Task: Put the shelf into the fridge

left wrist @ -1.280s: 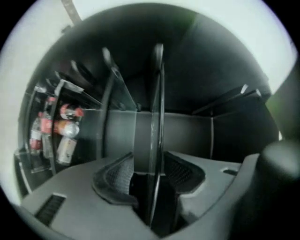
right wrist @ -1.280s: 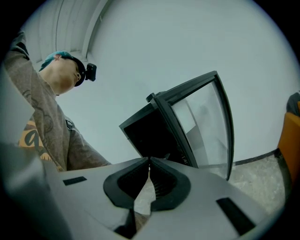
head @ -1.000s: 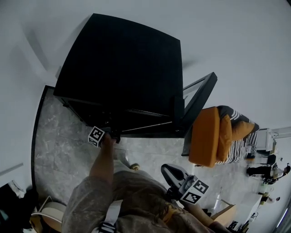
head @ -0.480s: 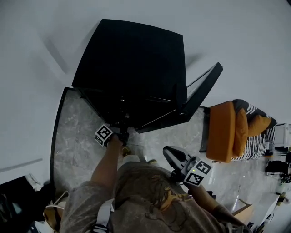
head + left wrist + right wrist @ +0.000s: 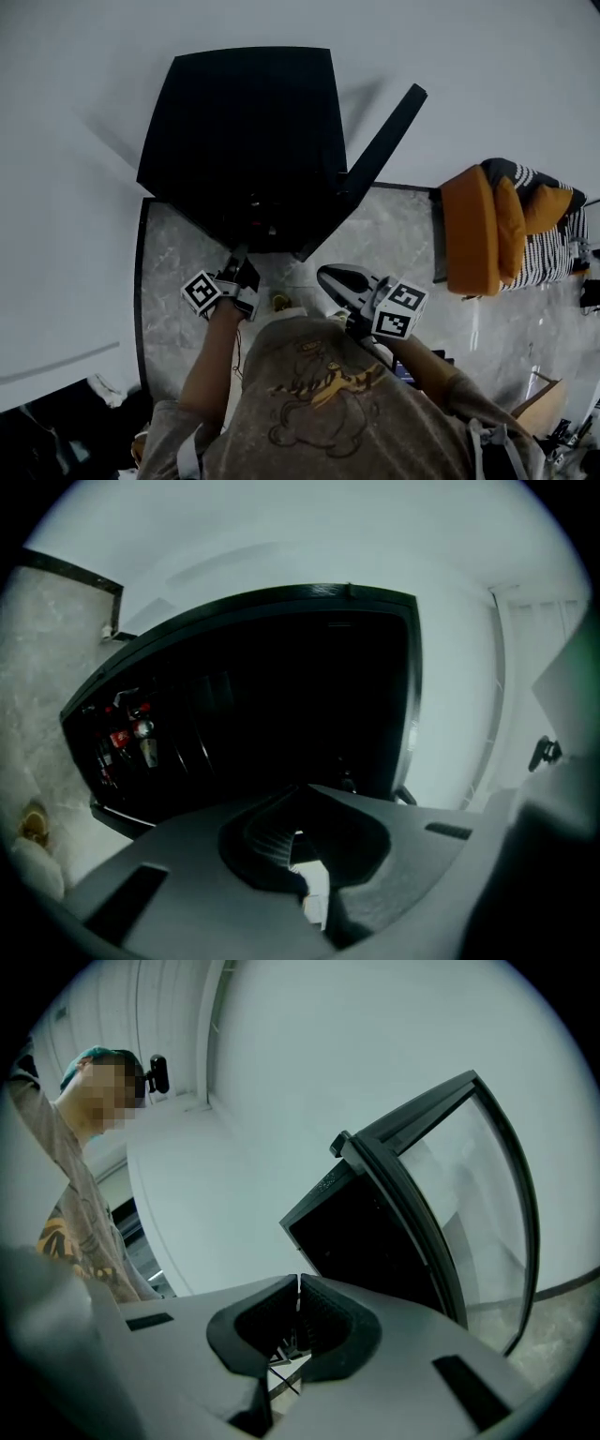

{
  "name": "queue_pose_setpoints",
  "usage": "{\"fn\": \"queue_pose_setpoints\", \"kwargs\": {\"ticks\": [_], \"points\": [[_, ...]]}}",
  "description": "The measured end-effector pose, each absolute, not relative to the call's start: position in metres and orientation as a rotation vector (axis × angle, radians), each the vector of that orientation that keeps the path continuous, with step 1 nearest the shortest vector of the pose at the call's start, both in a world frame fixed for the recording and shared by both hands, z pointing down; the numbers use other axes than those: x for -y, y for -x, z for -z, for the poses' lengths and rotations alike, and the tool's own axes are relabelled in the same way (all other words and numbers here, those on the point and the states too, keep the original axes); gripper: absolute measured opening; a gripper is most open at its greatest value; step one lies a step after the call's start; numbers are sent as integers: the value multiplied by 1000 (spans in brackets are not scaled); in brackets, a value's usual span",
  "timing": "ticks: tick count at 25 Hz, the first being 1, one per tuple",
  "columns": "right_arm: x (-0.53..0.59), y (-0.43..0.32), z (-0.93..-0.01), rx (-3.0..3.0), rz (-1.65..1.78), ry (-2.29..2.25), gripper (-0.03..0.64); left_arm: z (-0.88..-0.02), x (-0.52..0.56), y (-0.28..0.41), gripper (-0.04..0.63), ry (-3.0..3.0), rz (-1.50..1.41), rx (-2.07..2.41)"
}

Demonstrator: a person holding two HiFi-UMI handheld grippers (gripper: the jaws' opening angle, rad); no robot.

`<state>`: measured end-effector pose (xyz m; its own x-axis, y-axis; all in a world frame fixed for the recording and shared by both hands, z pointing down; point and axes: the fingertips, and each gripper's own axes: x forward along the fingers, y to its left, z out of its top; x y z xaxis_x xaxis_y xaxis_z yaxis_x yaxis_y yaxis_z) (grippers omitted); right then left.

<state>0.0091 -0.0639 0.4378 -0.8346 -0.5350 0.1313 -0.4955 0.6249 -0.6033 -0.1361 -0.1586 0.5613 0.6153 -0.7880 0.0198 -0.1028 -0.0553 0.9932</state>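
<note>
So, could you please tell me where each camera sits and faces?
Head view: on the person's head, facing steeply down at the fridge, door open; shirt, left gripper, right gripper show.
Left gripper view: on that gripper, facing into the fridge; shut jaws show.
Right gripper view: on that gripper, facing the door; shut jaws, shirt show.
Shared: the fridge.

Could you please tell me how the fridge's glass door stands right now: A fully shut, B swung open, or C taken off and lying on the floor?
B: in the head view the door angles away from the fridge, leaving its dark interior exposed.
</note>
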Motion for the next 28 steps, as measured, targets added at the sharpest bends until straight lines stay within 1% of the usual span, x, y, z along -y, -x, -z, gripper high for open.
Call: {"fn": "queue_pose_setpoints", "kwargs": {"ticks": [7,14,18,24,28], "points": [[53,-3,-429,-2835,927,774,23,-473,128,106,5,-1772,548,693],[48,-14,-416,-2843,857,741,23,-404,97,64,5,-2092,432,541],[42,-24,-412,-2840,828,719,25,-373,73,38,5,-2335,310,471],[33,-26,-404,-2878,766,608,25,-365,59,23,5,-2537,161,435],[22,-17,-401,-2928,738,476,23,-376,61,27,5,-2499,170,450]]}}
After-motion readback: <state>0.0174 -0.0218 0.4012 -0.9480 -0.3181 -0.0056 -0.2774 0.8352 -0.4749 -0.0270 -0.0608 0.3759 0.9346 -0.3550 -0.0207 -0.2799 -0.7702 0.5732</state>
